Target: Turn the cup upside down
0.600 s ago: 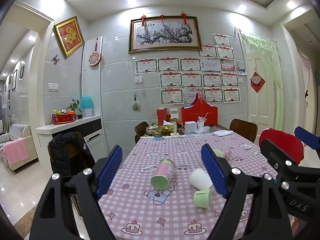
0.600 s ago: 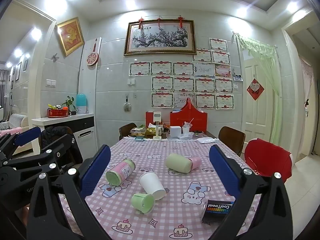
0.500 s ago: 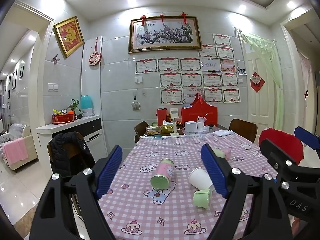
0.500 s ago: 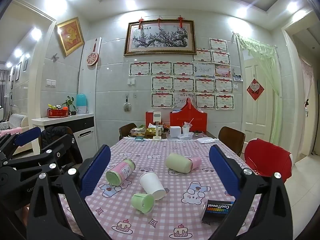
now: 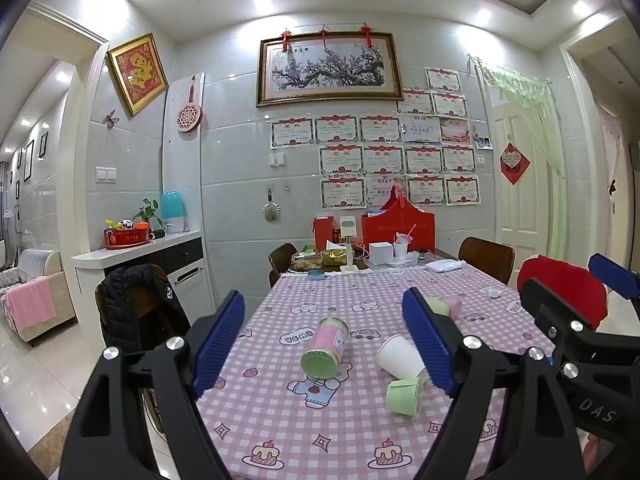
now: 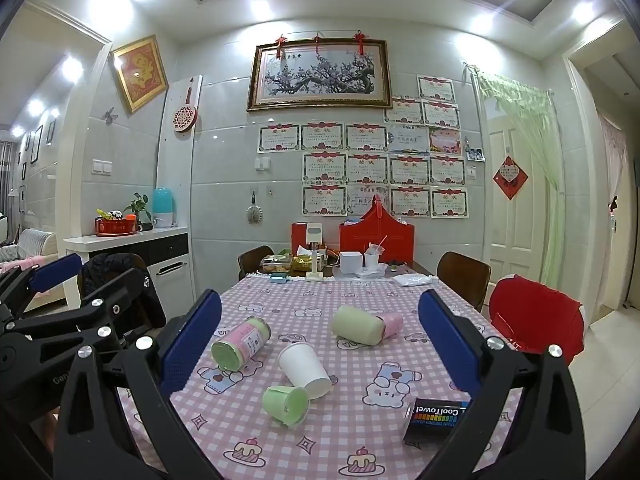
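Several cups lie on their sides on the pink checked tablecloth point(image 6: 344, 432): a white paper cup point(image 6: 304, 370) point(image 5: 398, 358), a small green cup point(image 6: 285, 399) point(image 5: 405, 395), a pink tumbler with green lid point(image 6: 241, 343) point(image 5: 325, 349), and a pale green cup with a pink one point(image 6: 366, 325) farther back. My left gripper point(image 5: 324, 344) is open and empty, held above the table's near end. My right gripper point(image 6: 320, 340) is open and empty, beside the left one, also short of the cups.
A black CoolTowel box point(image 6: 434, 420) lies at the near right. Red boxes point(image 6: 376, 236), food tubs and a white box crowd the table's far end. A chair with a black jacket point(image 5: 136, 308) stands left, a red-covered chair point(image 6: 536, 324) right.
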Motion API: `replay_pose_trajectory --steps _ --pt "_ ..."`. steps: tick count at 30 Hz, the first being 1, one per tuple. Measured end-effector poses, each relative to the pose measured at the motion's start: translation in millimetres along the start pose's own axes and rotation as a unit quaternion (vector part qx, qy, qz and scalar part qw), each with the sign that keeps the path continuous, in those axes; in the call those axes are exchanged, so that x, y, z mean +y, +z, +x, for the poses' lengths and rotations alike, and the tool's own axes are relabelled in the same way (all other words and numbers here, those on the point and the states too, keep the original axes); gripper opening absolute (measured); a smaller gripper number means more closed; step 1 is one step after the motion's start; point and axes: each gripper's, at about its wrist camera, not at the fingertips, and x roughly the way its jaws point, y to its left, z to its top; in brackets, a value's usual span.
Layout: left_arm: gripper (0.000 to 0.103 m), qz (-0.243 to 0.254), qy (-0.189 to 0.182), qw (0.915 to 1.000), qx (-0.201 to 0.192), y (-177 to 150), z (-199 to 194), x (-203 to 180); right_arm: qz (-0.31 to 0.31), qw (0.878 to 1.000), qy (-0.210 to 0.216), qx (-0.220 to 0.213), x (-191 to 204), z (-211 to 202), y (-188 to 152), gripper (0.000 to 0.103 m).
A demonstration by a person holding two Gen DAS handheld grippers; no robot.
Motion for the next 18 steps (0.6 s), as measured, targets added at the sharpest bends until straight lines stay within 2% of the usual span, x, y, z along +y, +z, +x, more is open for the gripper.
replay_pose_trajectory --steps 18 --pt "0.080 0.001 0.000 1.0000 0.002 -3.7 -1.8 -1.6 0.002 1.000 0.001 0.002 -2.1 -0.8 0.4 0.095"
